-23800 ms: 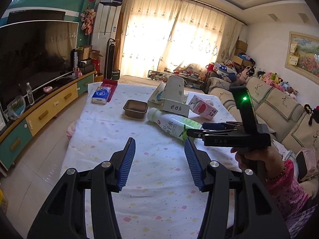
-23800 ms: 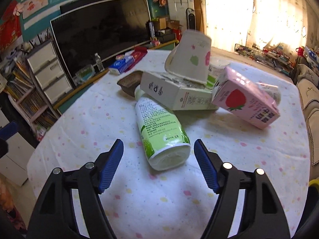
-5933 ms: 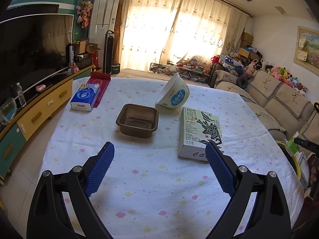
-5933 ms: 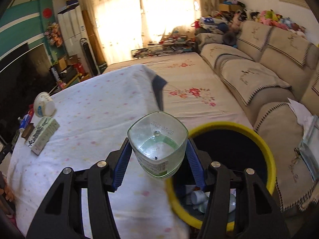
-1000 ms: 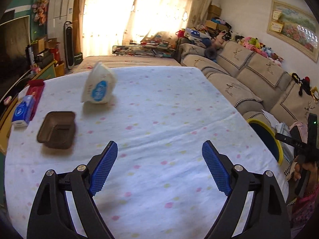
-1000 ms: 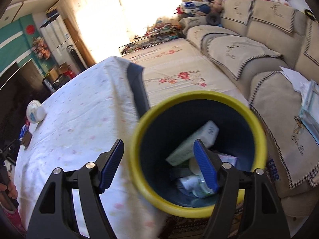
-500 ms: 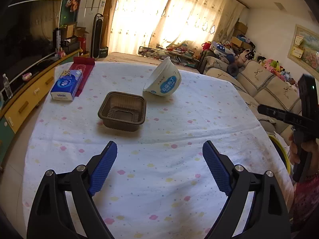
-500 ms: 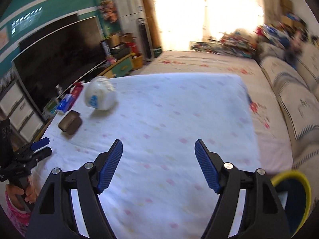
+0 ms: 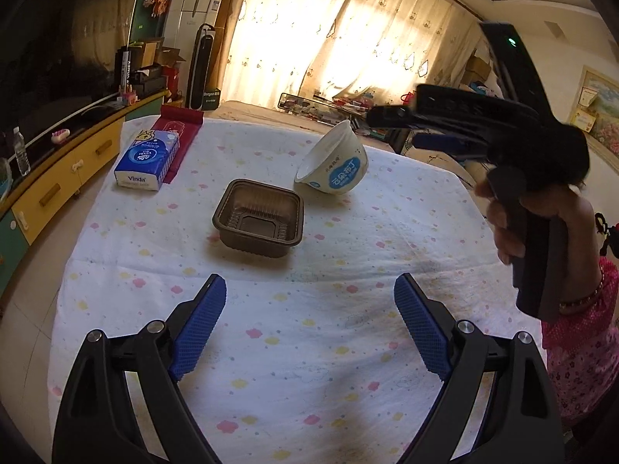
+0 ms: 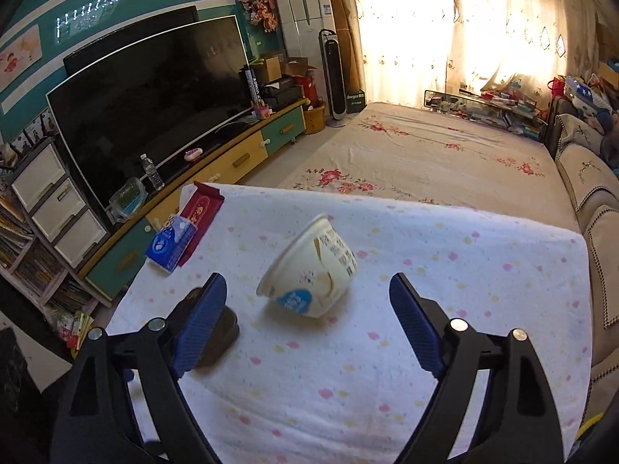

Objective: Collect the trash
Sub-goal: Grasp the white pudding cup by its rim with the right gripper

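The bottle, the cartons and the green-printed box seen earlier are gone from the table [image 9: 387,232]; only the white paper bowl [image 9: 332,166], tipped on its side, and the brown plastic tray [image 9: 258,217] just beside it remain as trash. The right claw [image 10: 307,319] has swung back from the bin and hovers spread wide, empty, before the bowl. The left claw [image 9: 309,323] gapes empty short of the tray. A tissue pack [image 9: 148,160] lies on a red packet [image 9: 180,131] at the far corner.

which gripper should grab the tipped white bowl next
Right, probably. The right gripper is open, with the tipped white bowl framed between its fingers. The left gripper is open too, but lines up nearer the brown tray.
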The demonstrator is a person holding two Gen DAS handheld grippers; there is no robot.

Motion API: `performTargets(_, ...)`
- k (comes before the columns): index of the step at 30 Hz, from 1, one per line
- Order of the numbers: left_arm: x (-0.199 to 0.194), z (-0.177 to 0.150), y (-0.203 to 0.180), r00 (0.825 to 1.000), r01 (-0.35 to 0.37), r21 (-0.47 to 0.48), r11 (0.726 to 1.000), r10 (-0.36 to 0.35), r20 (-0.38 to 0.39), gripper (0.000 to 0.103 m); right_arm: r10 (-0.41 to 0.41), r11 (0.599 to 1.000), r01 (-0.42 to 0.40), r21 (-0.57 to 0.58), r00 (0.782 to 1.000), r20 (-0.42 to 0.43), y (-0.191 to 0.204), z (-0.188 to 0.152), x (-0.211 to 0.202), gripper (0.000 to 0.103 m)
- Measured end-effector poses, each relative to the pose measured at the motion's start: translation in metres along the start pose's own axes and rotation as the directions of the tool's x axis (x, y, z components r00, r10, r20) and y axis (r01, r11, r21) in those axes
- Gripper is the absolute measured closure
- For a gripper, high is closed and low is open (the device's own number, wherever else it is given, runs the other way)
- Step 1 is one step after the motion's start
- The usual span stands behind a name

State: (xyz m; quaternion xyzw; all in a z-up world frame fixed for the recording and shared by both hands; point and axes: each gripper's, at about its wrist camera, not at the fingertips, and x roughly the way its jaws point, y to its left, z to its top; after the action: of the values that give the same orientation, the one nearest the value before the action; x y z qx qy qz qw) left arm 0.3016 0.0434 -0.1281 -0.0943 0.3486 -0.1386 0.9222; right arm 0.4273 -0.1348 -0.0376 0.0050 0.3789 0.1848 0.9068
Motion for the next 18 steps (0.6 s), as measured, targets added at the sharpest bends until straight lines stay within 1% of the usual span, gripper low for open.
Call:
performTargets(3, 0.000, -0.001, -0.003, 1.000, 0.000, 0.008, 1.000, 0.000, -0.001, 0.016, -0.066, 0.997, 0.065, -0.028, 0.997, -0.035, 0.010, 0.018, 0.025, 0.021)
performTargets(6, 0.000, -0.002, -0.004, 1.000, -0.002, 0.008, 1.000, 0.002, 0.000, 0.016, -0.146, 0.988, 0.141, -0.060, 0.986, -0.085, 0.011, 0.027, 0.051, 0.021)
performTargets(9, 0.000, -0.002, -0.002, 1.000, 0.002, 0.000, 1.000, -0.002, -0.002, 0.016, -0.197, 0.979, 0.186, -0.085, 0.969, -0.150, 0.001, 0.022, 0.067, 0.021)
performTargets(11, 0.000, -0.002, -0.002, 1.000, 0.007, -0.002, 1.000, -0.007, -0.001, 0.016, -0.225, 0.973, 0.212, -0.092, 0.959, -0.173, -0.009, 0.014, 0.072, 0.021)
performTargets(13, 0.000, -0.002, -0.003, 1.000, 0.010, 0.002, 1.000, -0.010, -0.001, 0.016, -0.240, 0.970, 0.229, -0.081, 0.951, -0.193, -0.023, 0.007, 0.074, 0.021)
performTargets(16, 0.001, -0.002, -0.005, 1.000, 0.006, 0.013, 1.000, -0.006, -0.001, 0.016, -0.237, 0.971, 0.230, -0.060, 0.948, -0.212, -0.039, -0.001, 0.075, 0.022)
performTargets(17, 0.001, -0.002, -0.006, 1.000, 0.004, 0.015, 1.000, -0.004, -0.002, 0.016, -0.237, 0.971, 0.230, -0.058, 0.948, -0.214, -0.039, -0.002, 0.077, 0.026)
performTargets(18, 0.002, -0.002, -0.006, 1.000, 0.002, 0.016, 1.000, -0.002, -0.004, 0.016, -0.236, 0.972, 0.229, -0.056, 0.948, -0.215, -0.041, -0.003, 0.077, 0.028)
